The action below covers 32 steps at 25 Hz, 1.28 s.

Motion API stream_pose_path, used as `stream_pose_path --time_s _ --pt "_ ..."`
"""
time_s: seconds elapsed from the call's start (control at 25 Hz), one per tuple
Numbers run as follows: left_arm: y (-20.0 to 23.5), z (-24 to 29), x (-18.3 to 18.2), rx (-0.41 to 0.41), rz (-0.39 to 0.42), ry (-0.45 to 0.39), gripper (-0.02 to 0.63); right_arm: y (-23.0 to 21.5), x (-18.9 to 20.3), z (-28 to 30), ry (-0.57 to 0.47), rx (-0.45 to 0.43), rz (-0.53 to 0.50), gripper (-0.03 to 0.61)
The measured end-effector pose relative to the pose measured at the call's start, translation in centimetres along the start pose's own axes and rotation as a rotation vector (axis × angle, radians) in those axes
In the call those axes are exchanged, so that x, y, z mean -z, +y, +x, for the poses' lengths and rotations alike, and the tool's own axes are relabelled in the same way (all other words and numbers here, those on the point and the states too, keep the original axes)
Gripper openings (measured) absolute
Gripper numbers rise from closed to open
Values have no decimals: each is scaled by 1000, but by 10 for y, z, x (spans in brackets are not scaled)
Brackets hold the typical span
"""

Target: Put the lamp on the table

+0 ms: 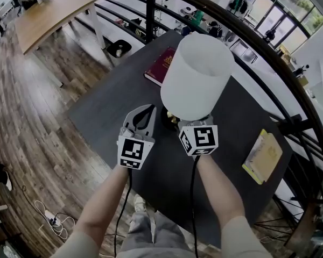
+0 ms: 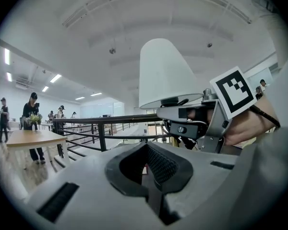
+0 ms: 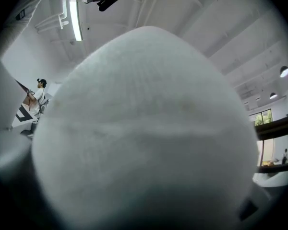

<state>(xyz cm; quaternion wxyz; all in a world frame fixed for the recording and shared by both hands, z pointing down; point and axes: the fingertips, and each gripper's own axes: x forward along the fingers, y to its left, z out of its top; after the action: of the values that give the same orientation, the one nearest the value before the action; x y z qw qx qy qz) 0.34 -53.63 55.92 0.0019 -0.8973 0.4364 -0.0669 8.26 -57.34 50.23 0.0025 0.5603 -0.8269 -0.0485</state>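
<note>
The lamp has a white shade (image 1: 196, 74) and a dark base (image 1: 168, 120), and it hangs over the dark table (image 1: 113, 106). Whether the base touches the tabletop I cannot tell. My right gripper (image 1: 184, 120) reaches in under the shade. In the left gripper view that right gripper (image 2: 182, 118) is clamped on the lamp's stem just below the shade (image 2: 165, 71). The shade (image 3: 144, 128) fills the right gripper view and hides the jaws there. My left gripper (image 1: 147, 109) sits just left of the lamp, shut with nothing in it (image 2: 147, 147).
A red book (image 1: 161, 66) lies on the table behind the lamp, and a yellow notebook (image 1: 264, 155) lies near the right edge. A black railing (image 1: 247, 42) curves along the far side. A wooden table (image 1: 48, 12) stands at the far left, with people beyond it.
</note>
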Motion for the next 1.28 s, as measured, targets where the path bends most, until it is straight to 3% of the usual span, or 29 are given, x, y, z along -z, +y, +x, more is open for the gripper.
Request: stream_pose_path --time_s 0.6,1.28 --pt "-6 13 48 17 -23 55 5 4 58 12 25 -6 -2 87" --pt "-14 17 43 36 -45 37 5 -2 69 1 -3 49 37 109"
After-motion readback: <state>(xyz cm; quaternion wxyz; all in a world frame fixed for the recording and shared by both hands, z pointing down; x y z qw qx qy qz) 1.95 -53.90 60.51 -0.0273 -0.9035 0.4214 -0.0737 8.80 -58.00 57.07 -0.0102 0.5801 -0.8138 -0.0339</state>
